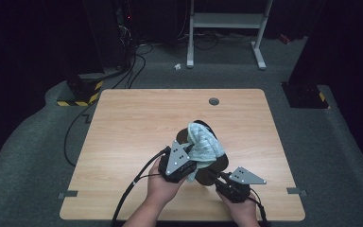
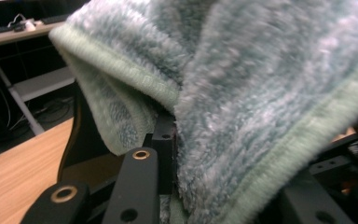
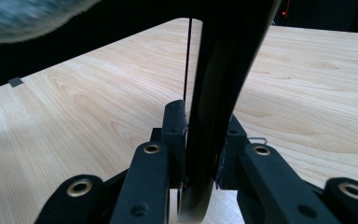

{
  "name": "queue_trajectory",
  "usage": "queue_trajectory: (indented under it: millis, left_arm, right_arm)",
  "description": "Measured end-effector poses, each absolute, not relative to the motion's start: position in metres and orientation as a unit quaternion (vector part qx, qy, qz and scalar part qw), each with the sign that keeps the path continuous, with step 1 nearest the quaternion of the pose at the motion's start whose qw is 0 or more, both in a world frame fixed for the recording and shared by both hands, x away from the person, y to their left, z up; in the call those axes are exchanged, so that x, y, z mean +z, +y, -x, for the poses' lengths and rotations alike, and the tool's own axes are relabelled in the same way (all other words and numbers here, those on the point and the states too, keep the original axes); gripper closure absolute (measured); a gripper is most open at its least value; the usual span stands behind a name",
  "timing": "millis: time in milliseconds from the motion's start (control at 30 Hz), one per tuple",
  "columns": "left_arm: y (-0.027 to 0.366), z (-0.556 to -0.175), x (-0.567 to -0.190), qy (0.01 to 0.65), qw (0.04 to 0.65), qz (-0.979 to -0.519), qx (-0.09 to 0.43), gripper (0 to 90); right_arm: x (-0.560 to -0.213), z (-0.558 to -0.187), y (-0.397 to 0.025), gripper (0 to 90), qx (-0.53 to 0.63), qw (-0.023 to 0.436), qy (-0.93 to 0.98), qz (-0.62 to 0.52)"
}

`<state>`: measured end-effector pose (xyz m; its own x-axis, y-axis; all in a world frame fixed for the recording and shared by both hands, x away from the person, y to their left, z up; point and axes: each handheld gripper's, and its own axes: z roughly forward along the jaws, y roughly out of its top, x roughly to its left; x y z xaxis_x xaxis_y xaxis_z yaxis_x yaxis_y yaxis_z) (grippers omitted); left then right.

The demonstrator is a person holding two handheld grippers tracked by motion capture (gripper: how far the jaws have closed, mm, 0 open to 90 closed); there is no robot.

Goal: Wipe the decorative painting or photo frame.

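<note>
Above the table (image 1: 123, 132), left gripper (image 1: 189, 163) clamps towel (image 1: 205, 144), right gripper (image 1: 212, 178) clamps pan (image 3: 223, 70)

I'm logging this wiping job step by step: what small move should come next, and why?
Probably rub the towel in the left gripper further across the dark pan. The right gripper is clamped on the pan's rim, holding it above the table, and the towel already drapes over it.

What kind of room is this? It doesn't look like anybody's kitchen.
Probably a lab or recording studio, not a home. A bare wooden table stands on grey carpet among dark curtains, loose cables trail across the floor, and yellow-and-black hazard tape marks a stand's foot. A metal frame stands behind.
</note>
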<state>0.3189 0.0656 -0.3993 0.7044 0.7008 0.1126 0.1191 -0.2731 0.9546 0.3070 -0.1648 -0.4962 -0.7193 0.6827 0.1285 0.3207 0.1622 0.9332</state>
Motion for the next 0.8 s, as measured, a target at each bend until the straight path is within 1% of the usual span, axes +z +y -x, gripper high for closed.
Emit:
queue_trajectory:
  millis: [133, 500, 700, 800]
  left_arm:
    - [0.075, -0.332, -0.406, 0.296, 0.522, -0.749, 0.28, 68.6]
    - [0.109, -0.371, -0.425, 0.365, 0.484, -0.742, 0.285, 68.6]
    - [0.123, -0.381, -0.44, 0.394, 0.464, -0.743, 0.279, 68.7]
    - [0.125, -0.38, -0.444, 0.398, 0.47, -0.74, 0.27, 68.8]
  right_arm:
    - [-0.496, -0.307, -0.165, 77.1, 0.553, 0.162, 0.744, -0.338]
    - [-0.496, -0.307, -0.165, 76.9, 0.552, 0.164, 0.744, -0.337]
    - [-0.496, -0.307, -0.164, 77.0, 0.553, 0.165, 0.744, -0.336]
    - [-0.496, -0.307, -0.164, 77.0, 0.552, 0.165, 0.745, -0.336]
